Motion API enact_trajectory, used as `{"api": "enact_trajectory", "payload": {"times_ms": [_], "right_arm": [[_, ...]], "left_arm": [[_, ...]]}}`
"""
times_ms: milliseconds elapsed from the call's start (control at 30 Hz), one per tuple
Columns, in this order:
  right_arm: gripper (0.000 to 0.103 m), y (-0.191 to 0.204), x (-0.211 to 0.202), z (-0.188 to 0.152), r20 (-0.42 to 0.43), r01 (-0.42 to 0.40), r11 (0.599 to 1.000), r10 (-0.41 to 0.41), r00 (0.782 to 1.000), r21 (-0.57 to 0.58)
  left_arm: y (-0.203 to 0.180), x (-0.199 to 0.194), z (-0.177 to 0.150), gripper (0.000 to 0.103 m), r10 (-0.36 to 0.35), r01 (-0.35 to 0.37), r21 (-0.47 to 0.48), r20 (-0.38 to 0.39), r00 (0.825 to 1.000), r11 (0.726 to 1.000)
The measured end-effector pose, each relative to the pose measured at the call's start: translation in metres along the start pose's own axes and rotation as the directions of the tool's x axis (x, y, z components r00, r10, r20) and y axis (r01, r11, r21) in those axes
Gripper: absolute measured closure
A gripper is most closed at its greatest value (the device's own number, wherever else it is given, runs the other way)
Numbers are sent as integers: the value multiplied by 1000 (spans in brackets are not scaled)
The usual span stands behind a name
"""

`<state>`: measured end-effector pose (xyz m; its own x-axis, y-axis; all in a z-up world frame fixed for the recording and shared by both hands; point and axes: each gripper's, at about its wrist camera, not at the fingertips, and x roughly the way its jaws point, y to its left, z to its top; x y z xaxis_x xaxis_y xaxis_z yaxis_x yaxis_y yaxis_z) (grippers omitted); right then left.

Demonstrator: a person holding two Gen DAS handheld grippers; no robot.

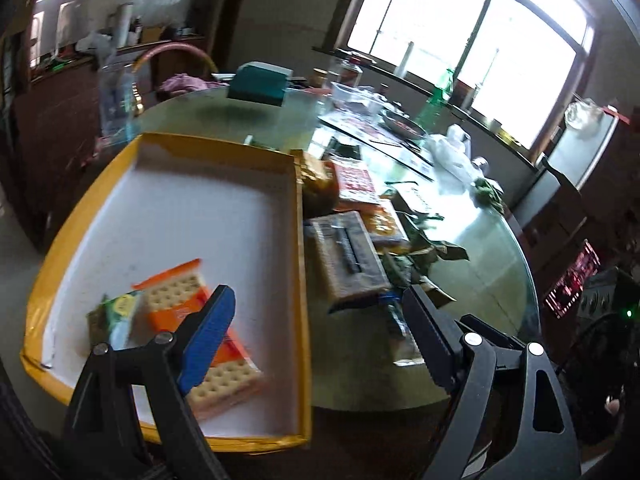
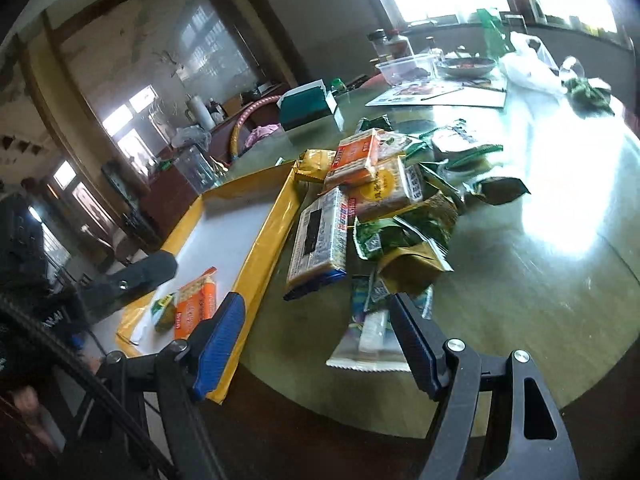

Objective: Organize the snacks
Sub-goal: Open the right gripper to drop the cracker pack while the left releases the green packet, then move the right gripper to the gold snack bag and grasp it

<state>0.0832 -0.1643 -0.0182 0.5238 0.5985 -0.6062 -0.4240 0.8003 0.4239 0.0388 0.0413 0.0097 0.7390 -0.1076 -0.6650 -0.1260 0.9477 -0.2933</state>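
A yellow tray [image 1: 192,200] with a white floor sits at the table's near left edge. In it lie an orange cracker packet [image 1: 172,292] and a small green packet [image 1: 114,312]. My left gripper [image 1: 318,296] hangs open above the tray's right wall, with nothing between its fingers. In the right wrist view, a pile of snack packets [image 2: 384,184] lies right of the tray [image 2: 224,236], with a large cracker pack [image 2: 320,236] at its near side. My right gripper [image 2: 318,304] is open and empty above the table, beside a clear packet [image 2: 372,332]. One left gripper finger [image 2: 152,272] reaches over the tray.
A teal box [image 1: 258,84] stands at the back of the round glass table [image 2: 520,280]. A clear container [image 1: 116,96] stands behind the tray. A green bottle [image 1: 436,100], a plastic bowl [image 2: 404,68] and a white bag [image 2: 528,68] crowd the far side.
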Motion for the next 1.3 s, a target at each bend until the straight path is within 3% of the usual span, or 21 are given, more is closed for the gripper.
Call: {"api": "enact_trajectory", "payload": {"times_ms": [367,833,1300], "right_arm": [[28,-25,-8,-1,-13,14,999,-13,1000,49],[28,-23,-12,-2,-36,31,999,-30,999,38],[28,-41,-8,-21,-95,117,990,-109,989,78]], "left_arm": [[-26,5,-3,17,-22,24,55,-28,999,998],[-30,2,-1,17,-19,22,57,-42,999,998],[-33,3,-17,17,-15,20,78,-61,998,997]]}}
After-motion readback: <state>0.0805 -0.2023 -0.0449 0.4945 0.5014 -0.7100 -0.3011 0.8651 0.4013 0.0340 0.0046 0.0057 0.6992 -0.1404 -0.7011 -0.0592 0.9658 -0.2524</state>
